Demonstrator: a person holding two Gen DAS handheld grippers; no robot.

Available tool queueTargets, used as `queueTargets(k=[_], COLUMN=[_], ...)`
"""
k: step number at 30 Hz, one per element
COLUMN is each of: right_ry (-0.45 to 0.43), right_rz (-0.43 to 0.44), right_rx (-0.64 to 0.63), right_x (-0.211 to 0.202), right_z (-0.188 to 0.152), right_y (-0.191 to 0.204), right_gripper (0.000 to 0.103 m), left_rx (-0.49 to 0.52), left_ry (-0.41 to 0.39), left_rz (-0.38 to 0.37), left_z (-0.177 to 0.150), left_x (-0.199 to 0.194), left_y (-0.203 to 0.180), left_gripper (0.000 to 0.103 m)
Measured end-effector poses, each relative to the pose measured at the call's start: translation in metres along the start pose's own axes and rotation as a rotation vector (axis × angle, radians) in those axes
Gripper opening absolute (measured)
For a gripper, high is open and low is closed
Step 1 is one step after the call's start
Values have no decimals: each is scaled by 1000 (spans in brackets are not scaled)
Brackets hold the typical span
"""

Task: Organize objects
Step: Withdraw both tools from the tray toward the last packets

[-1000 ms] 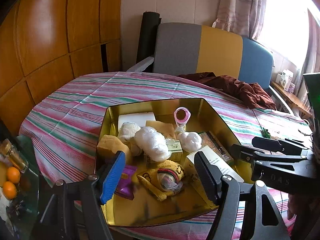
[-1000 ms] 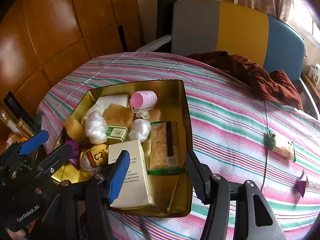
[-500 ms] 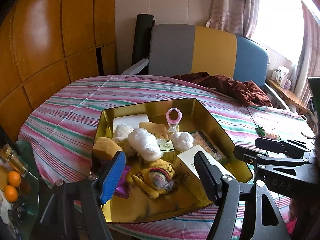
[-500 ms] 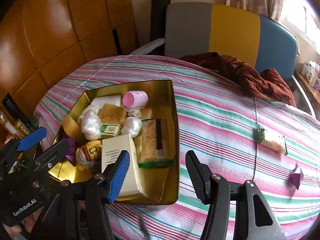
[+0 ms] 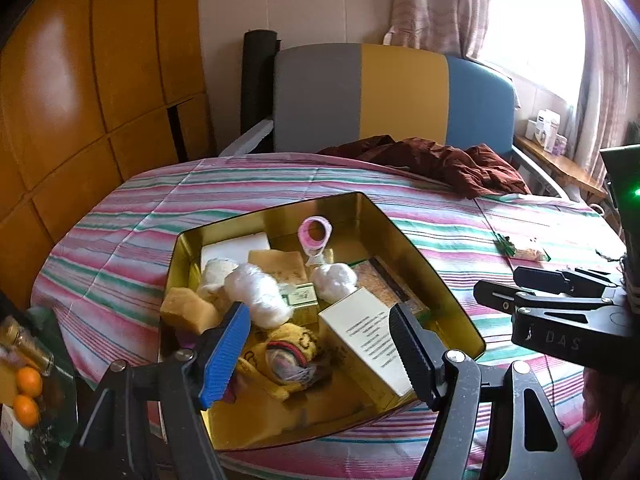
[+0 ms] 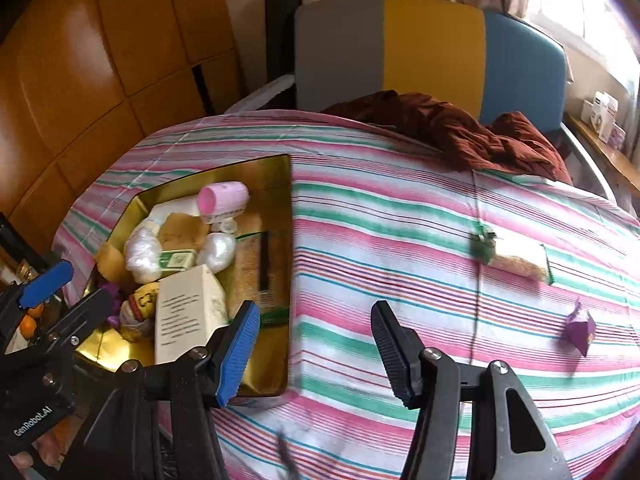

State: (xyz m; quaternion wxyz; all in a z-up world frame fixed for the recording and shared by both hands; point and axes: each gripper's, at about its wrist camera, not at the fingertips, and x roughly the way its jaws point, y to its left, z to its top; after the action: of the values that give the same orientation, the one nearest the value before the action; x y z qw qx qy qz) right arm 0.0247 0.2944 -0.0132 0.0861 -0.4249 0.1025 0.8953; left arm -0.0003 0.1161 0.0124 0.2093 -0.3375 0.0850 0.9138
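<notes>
Left wrist view puts my left gripper (image 5: 320, 350) above the near end of the gold tin (image 5: 436, 276), its 2 fingers spread apart with nothing between them. Below it in the tin I see a yellow knitted toy (image 5: 288, 354), a cream box (image 5: 368, 340) lying tilted, 2 white wrapped bundles (image 5: 256, 294), a small green box (image 5: 302, 300), tan sponge blocks (image 5: 188, 312), a white block (image 5: 234, 246) and a pink roller (image 5: 314, 234) standing near the far wall. A cracker pack (image 5: 380, 284) lies along the tin's right side. My right gripper (image 5: 536, 294) shows at the right edge of this view, over the striped tablecloth (image 5: 132, 216).

From the right wrist view, my right gripper (image 6: 316, 344) hangs over bare cloth just right of the tin (image 6: 286, 216), jaws parted and holding nothing. Its blue-padded finger (image 6: 236, 354) overlaps the tin's near right corner in the picture; whether it touches I cannot tell. Well to the right on the cloth lie a green-edged snack packet (image 6: 516, 258) and a purple wrapper (image 6: 580, 326), apart from each other. A brown garment (image 6: 460, 132) is heaped at the far edge, against a grey, yellow and blue chair back (image 6: 432, 48). At the left edge, the left gripper (image 6: 60, 292) sits beside the tin, with 2 oranges (image 6: 28, 320) partly hidden behind it.
</notes>
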Motion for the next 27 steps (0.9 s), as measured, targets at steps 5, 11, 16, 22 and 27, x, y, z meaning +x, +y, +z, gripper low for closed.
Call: queueTargets(k=[5,11,16,22,27], right_ry=[-10,-14,-10,0,1], right_rz=[-27,-75,-114,-153,-228], right_rx=[51,95,150,244,322], right_x=[-5,-10,-15,-22,-32], right_z=[3,7,9,11,9], right_y=[-26,-57,-88,-138,-187], right_gripper=[59,59,59,60,60], left_rx=[28,68,103,147,185], left_ry=[-4,0,8,25,39], left_rz=[-23,-58,-97,-144,-176], left_z=[7,12,16,20,20], left_x=[2,7,12,20,25], left_y=[-14,-35,-54,-79,-98], left_gripper=[73,73,73,73,73])
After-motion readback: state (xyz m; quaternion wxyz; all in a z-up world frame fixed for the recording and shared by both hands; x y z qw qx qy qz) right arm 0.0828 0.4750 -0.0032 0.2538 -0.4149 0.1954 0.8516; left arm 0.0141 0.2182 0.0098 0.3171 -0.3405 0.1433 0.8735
